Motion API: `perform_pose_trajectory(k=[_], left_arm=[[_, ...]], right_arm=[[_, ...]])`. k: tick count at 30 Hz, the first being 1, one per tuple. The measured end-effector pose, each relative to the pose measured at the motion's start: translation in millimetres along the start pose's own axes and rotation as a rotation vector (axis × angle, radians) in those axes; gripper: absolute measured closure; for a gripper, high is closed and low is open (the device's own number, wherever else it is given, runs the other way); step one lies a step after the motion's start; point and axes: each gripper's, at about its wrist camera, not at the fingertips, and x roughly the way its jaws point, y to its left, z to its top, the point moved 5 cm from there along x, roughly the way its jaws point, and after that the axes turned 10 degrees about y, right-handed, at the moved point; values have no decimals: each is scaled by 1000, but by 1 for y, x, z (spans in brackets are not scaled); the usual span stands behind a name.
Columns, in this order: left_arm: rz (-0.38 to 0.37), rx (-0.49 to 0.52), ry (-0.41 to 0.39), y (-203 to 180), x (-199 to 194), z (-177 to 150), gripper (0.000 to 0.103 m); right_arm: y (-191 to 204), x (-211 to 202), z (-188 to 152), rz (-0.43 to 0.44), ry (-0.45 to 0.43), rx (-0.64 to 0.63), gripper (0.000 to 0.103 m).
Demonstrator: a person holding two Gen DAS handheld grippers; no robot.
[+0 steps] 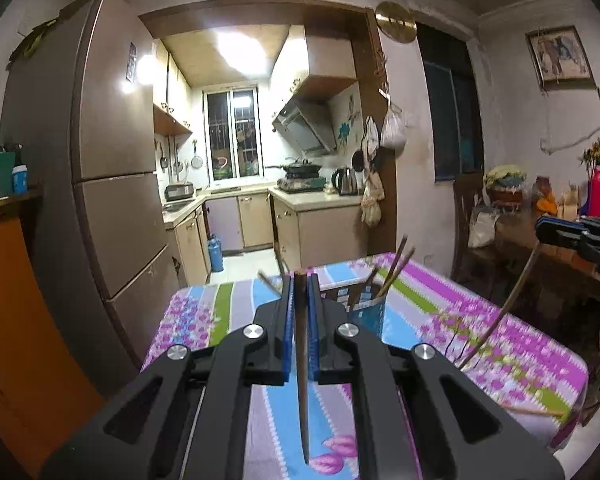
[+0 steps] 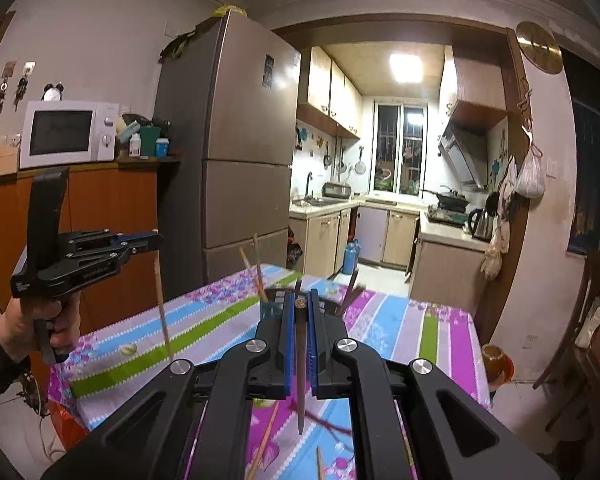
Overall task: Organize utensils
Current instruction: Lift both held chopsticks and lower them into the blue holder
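Observation:
My left gripper [image 1: 300, 286] is shut on a brown chopstick [image 1: 301, 360] that hangs point down above the flowered tablecloth [image 1: 500, 344]. In the right wrist view the same gripper [image 2: 155, 237] shows at the left, held by a hand, its chopstick [image 2: 162, 308] dangling. My right gripper [image 2: 300, 298] is shut on a dark chopstick [image 2: 300, 376], also point down. It appears at the right edge of the left wrist view [image 1: 542, 228] with that chopstick [image 1: 504, 308]. A blue-tinted holder cup [image 1: 366, 314] with several chopsticks stands on the table just beyond both grippers, partly hidden [image 2: 269, 306].
Loose chopsticks lie on the cloth [image 2: 265, 438] [image 1: 534, 411]. A tall fridge [image 1: 100, 168] and an orange cabinet [image 1: 16, 320] stand left of the table. A chair [image 1: 470, 232] and a cluttered side table [image 1: 548, 236] are on the right. The kitchen doorway lies beyond.

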Motion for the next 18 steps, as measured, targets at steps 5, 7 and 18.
perform_pose_trajectory(k=[5,7,18], left_arm=[[-20,5,-52,-6,-8,36,98],[-28,12,-64,-9,-6,47,98],[-49,14,-168,-26,6,120,98]], right_arm=[[-11,-5,38,5,-36,13,96],[-14,-5,52,8,-47,14,96],[-26,6,129,4,-78,-12,96]])
